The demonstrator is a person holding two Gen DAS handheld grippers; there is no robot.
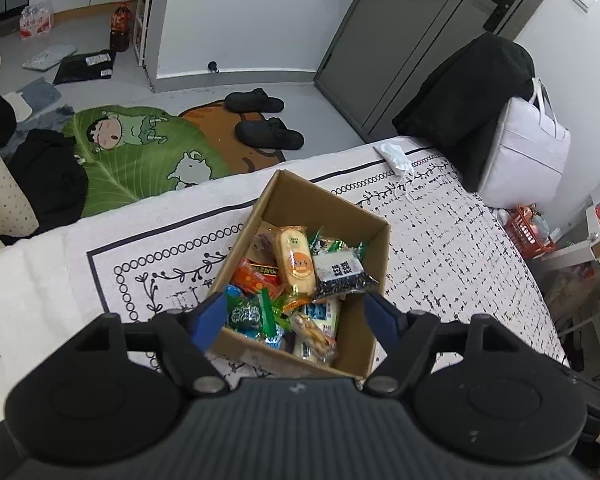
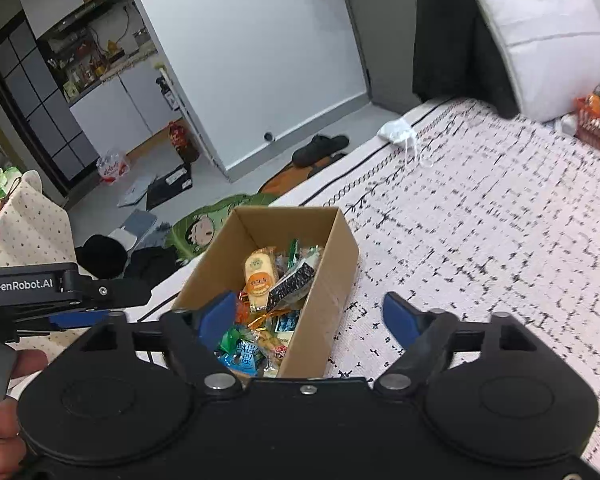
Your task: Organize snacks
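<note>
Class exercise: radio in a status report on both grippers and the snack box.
Left gripper open, empty. Right gripper open, empty. Snacks piled in cardboard box on patterned cloth. Nothing in the way.

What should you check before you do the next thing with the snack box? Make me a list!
1. Left gripper open with nothing between its fingers: ok.
2. Right gripper open and holding nothing: ok.
3. Cardboard box sitting upright on the patterned cloth: ok.
4. Snacks such as the orange rice cracker pack and the black seed packet are inside the box: ok.
5. No snacks left lying on the cloth near the box: ok in these views; elsewhere, cannot tell.
</note>
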